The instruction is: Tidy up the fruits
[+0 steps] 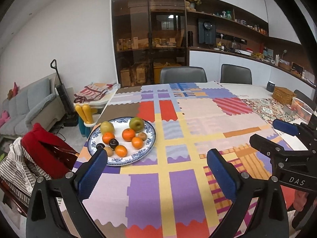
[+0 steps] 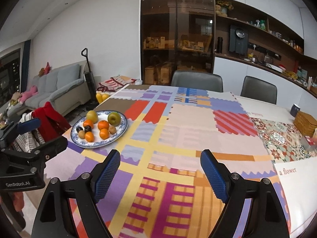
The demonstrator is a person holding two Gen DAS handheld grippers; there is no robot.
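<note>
A blue and white plate (image 1: 149,136) is seen near the left edge of the table, and all the fruit is piled on it. Two green apples (image 1: 136,124) are placed at the back of the plate. Four oranges (image 1: 128,134) are spread over the middle and front. Two dark plums (image 1: 114,143) and some small brown kiwis (image 1: 142,136) are tucked in between them. The fruits are packed close, and some are touching.

The plate is set on a bright patchwork tablecloth (image 1: 174,180) with purple, yellow, red and pink squares.

The left gripper (image 1: 156,170) is held wide open, and nothing is held in it. Its left blue pad (image 1: 93,170) is seen in front of the plate's near rim; whether they touch cannot be told. The right gripper (image 2: 160,174) is also held open and empty, above the cloth, well apart from the plate.

Two grey chairs (image 1: 183,75) are pushed in at the far side of the table. A woven basket (image 1: 283,95) and a dark mug (image 1: 270,86) are found at the far right. A red cloth (image 1: 45,150) is draped over a chair on the left.
</note>
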